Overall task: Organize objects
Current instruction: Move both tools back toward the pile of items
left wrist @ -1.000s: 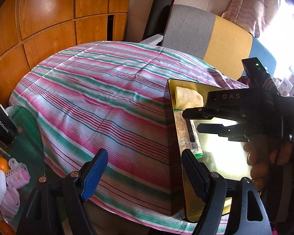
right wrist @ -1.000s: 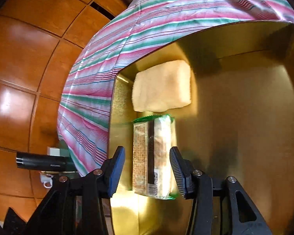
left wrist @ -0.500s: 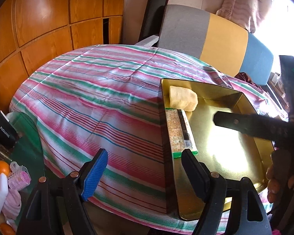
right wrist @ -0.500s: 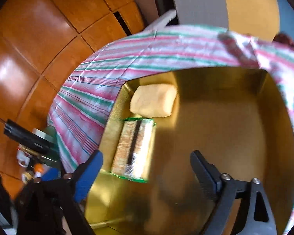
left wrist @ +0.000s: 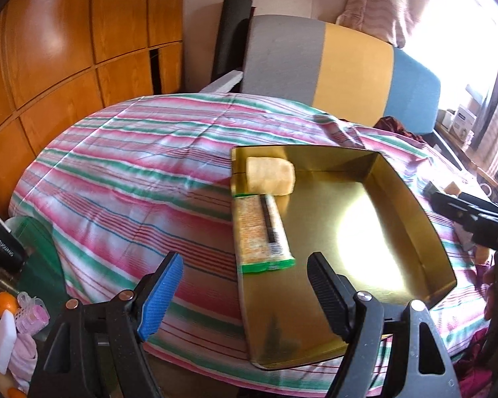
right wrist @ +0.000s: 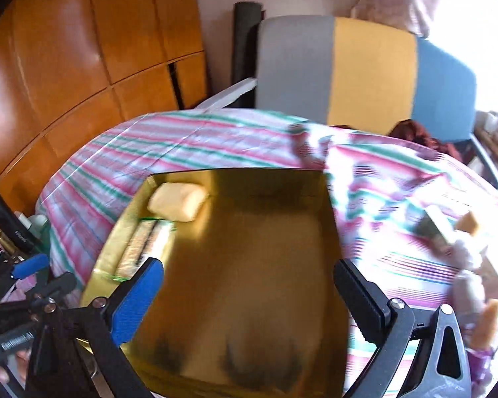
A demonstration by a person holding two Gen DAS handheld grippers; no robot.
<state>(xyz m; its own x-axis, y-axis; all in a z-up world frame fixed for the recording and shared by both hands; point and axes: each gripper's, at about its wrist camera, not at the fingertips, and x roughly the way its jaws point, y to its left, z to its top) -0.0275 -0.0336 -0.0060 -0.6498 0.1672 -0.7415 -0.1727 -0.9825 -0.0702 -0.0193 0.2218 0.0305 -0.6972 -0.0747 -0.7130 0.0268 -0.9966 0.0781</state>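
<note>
A gold tray [left wrist: 411, 205] is seen resting on a surface covered by a striped cloth [left wrist: 132, 172]. Along the tray's left wall, two items are lodged: a pale yellow sponge-like block [left wrist: 270, 180] in the far left corner, and just nearer than it a green-edged snack packet [left wrist: 262, 232], lying lengthwise and touching the block's near side. The rest of the tray floor is bare and brightly lit. The left hand-held gripper [left wrist: 245, 295] is held above the tray's near left edge, jaws spread wide, nothing between them. The right hand-held gripper [right wrist: 249, 295] is poised over the tray's near half, jaws likewise wide apart and empty. To the right of the tray, blurred small objects [right wrist: 455, 232] lie on the cloth; they cannot be identified. A grey, yellow and blue chair back [left wrist: 335, 73] stands beyond the tray.
</note>
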